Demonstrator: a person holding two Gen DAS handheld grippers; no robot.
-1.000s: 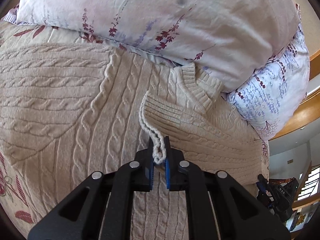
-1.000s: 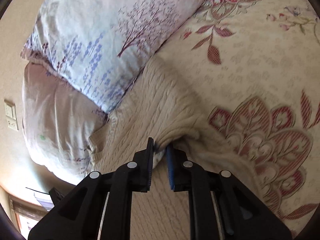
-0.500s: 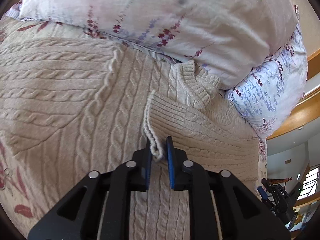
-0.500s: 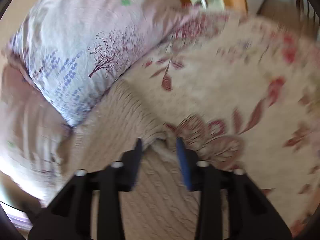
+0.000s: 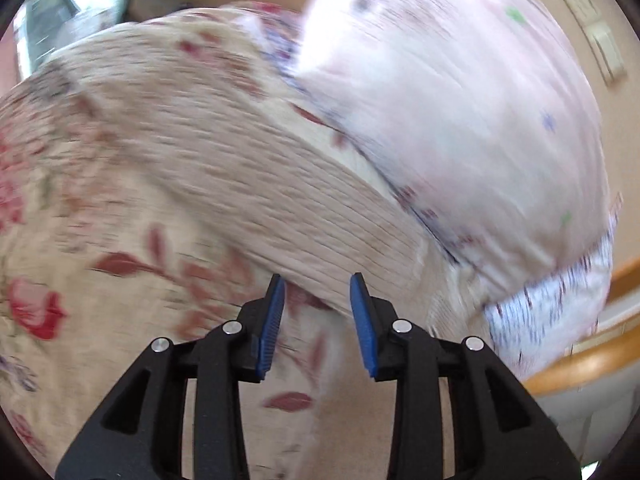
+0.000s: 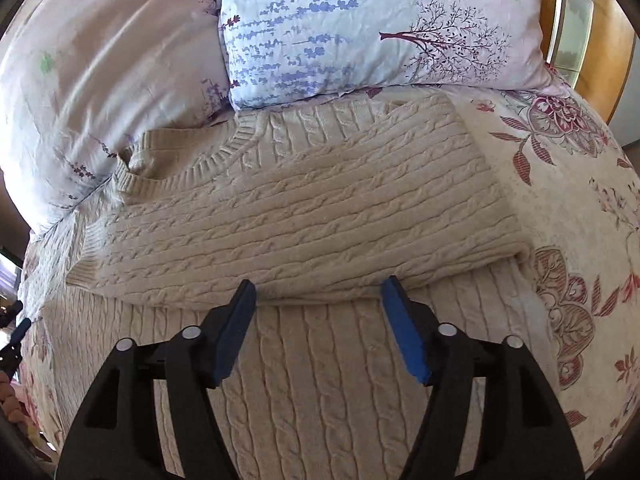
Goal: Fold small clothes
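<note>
A cream cable-knit sweater point(image 6: 320, 208) lies on the bed, its collar toward the pillows and one sleeve folded across its chest. My right gripper point(image 6: 318, 294) is open and empty, just above the lower edge of the folded sleeve. In the blurred left wrist view the sweater's edge point(image 5: 280, 200) crosses the frame. My left gripper point(image 5: 316, 292) is open and empty at that edge, over the bedspread.
The floral bedspread point(image 6: 580, 200) lies under the sweater. A pink pillow point(image 6: 100, 60) and a pale blue floral pillow point(image 6: 360, 20) lie behind the collar. The wooden bed frame point(image 6: 608, 40) shows at the far right. A wall switch point(image 5: 600, 40) shows beyond the pillow.
Both grippers have let go of the sweater and opened. The right one has drawn back to face the folded sleeve. The left one has swung toward the sweater's side edge.
</note>
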